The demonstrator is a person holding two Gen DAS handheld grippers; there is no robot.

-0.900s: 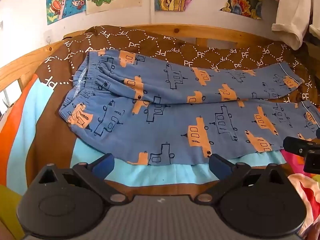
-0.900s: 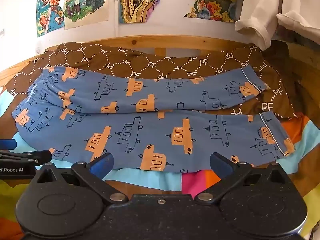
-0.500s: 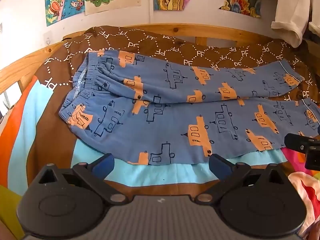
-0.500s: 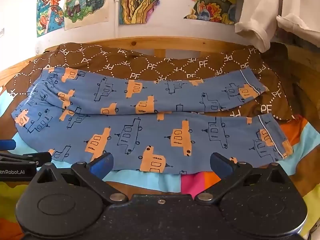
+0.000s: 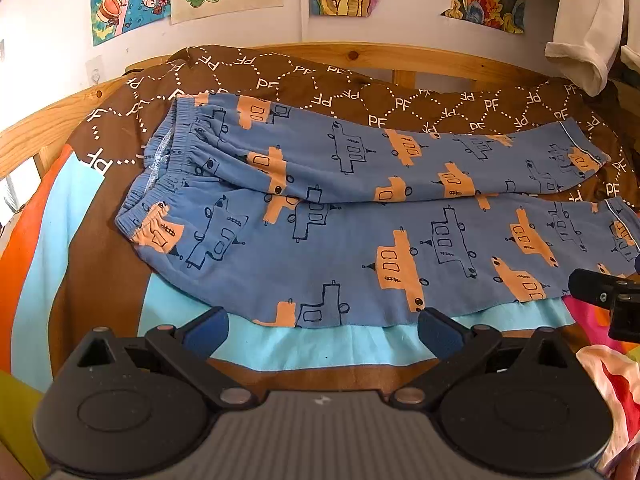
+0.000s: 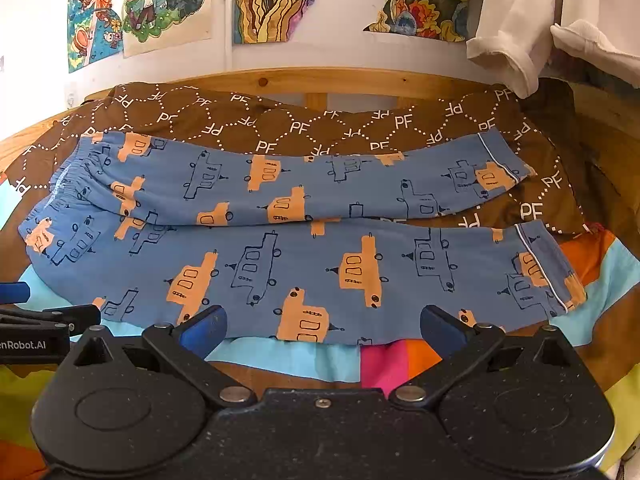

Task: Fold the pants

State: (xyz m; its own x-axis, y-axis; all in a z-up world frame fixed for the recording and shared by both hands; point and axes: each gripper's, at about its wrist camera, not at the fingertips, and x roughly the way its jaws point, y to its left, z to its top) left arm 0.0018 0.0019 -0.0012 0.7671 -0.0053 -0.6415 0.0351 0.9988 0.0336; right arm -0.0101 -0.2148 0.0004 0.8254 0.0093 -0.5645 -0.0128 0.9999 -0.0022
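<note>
**Me:** Blue cotton, printed with orange and outlined boats: the pants point(image 5: 360, 240) lie spread flat on the striped bedspread point(image 5: 304, 346), both legs side by side, nothing folded yet. The waistband point(image 5: 160, 184) sits at the pants' left end, the cuffs point(image 6: 536, 268) at their right end. My left gripper point(image 5: 322, 326) hovers just short of the near hem with its jaws spread wide and nothing between them; my right gripper point(image 6: 322, 324) does the same further toward the cuffs, also parted and empty.

**Helper:** What worries you from here?

**Me:** Thin, limp cloth. If I pinch the near hem I may catch only the top layer, or drag the bedspread up with it, since the hem lies directly on that turquoise stripe. The far leg overlaps the near one around the crotch, so lifting one could tug the other crooked. And if my two grips rise unevenly, I judge the fold will come out skewed.

**Helper:** Room to move?

**Me:** Nearer than the pants, a bare band of bedspread gives both grippers space. Beyond the pants lies the brown lettered blanket point(image 6: 300, 128), then the wooden bed rail point(image 6: 320, 80), which limits any far swing. Above the cuffs' end a pale garment point(image 6: 516, 28) hangs down and could snag a high lift. My grippers are close together, so they might bump.
</note>
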